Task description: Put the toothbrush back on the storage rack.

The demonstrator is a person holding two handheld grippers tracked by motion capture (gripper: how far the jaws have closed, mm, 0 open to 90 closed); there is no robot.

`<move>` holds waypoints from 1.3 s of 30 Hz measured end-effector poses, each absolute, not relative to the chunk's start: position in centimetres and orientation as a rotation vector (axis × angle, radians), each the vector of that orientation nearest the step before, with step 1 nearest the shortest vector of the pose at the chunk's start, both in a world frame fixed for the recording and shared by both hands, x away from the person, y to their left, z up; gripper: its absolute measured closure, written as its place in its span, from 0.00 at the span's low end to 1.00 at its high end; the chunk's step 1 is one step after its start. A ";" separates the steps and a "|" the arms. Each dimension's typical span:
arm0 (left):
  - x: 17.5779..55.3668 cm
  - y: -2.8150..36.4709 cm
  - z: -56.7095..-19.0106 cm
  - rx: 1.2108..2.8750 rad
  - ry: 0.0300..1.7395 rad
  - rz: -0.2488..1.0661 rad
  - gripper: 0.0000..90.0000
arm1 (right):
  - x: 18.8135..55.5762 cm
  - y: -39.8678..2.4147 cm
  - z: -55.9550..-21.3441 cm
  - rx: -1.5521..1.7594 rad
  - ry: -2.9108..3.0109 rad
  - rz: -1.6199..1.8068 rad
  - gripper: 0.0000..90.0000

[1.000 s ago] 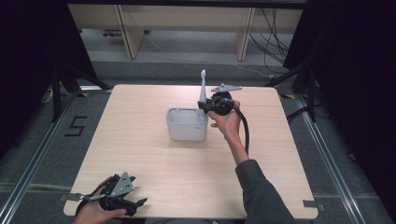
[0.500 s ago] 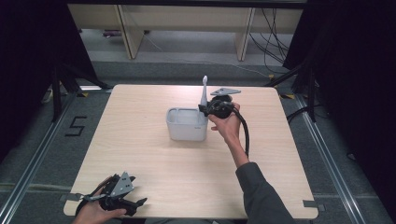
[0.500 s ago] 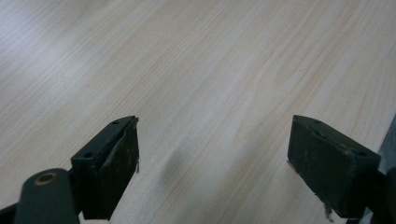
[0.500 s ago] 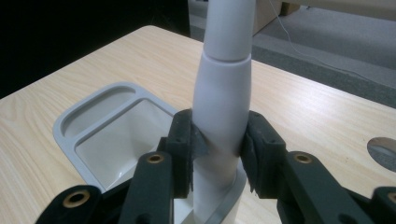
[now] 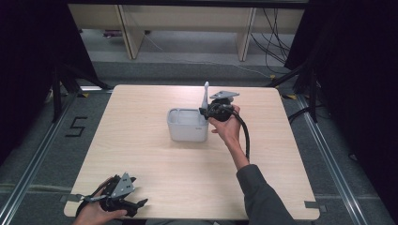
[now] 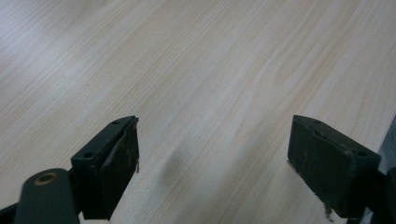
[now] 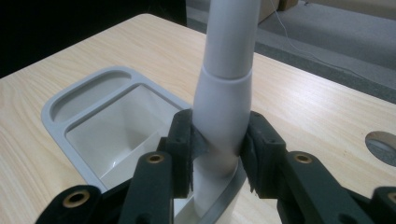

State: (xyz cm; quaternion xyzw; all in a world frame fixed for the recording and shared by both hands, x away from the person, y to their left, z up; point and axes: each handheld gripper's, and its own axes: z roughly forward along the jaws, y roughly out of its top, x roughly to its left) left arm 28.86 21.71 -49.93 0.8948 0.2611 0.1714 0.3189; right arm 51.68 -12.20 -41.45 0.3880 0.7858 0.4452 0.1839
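Pretty much nothing has shifted since earlier: the white plastic handle-shaped tool (image 7: 224, 107) is still clamped upright between the right gripper (image 7: 219, 149) jaws, over the grey rectangular plastic bin's (image 5: 187, 126) near-right corner. The left gripper (image 5: 123, 199) is parked wide apart on the light wooden table (image 5: 155, 164).

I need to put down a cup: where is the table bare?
The light wooden table is bare left of the grey plastic bin, and in front of it. It is crowded only at the bin's right edge, where the right tool grips a white upright handle.
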 end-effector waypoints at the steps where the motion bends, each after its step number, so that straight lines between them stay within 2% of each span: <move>1: 28.9 21.7 -49.9 2.353 0.687 0.451 0.18 | 51.7 -12.2 -41.5 1.094 2.216 1.256 0.74; 10: 28.8 21.7 -50.0 2.349 0.687 0.437 0.18 | 51.7 -12.3 -41.9 1.104 2.219 1.254 0.73; 13: 28.8 21.6 -50.0 2.340 0.683 0.444 0.18 | 51.8 -12.5 -41.6 1.092 2.170 1.287 0.61; 17: 28.9 21.6 -50.0 2.341 0.672 0.446 0.18 | 51.5 -12.5 -41.1 1.116 2.165 1.316 0.59; 18: 28.8 21.6 -50.0 2.338 0.674 0.439 0.18 | 51.6 -12.7 -41.0 1.091 2.158 1.323 0.55; 24: 28.8 21.7 -50.0 2.340 0.667 0.448 0.18 | 51.4 -13.0 -40.8 1.100 2.156 1.338 0.47; 30: 28.8 21.7 -49.9 2.337 0.666 0.467 0.18 | 50.9 -13.3 -40.3 1.092 2.146 1.358 0.42; 39: 28.9 21.7 -50.0 2.334 0.674 0.467 0.18 | 50.0 -13.6 -40.0 1.113 2.144 1.391 0.41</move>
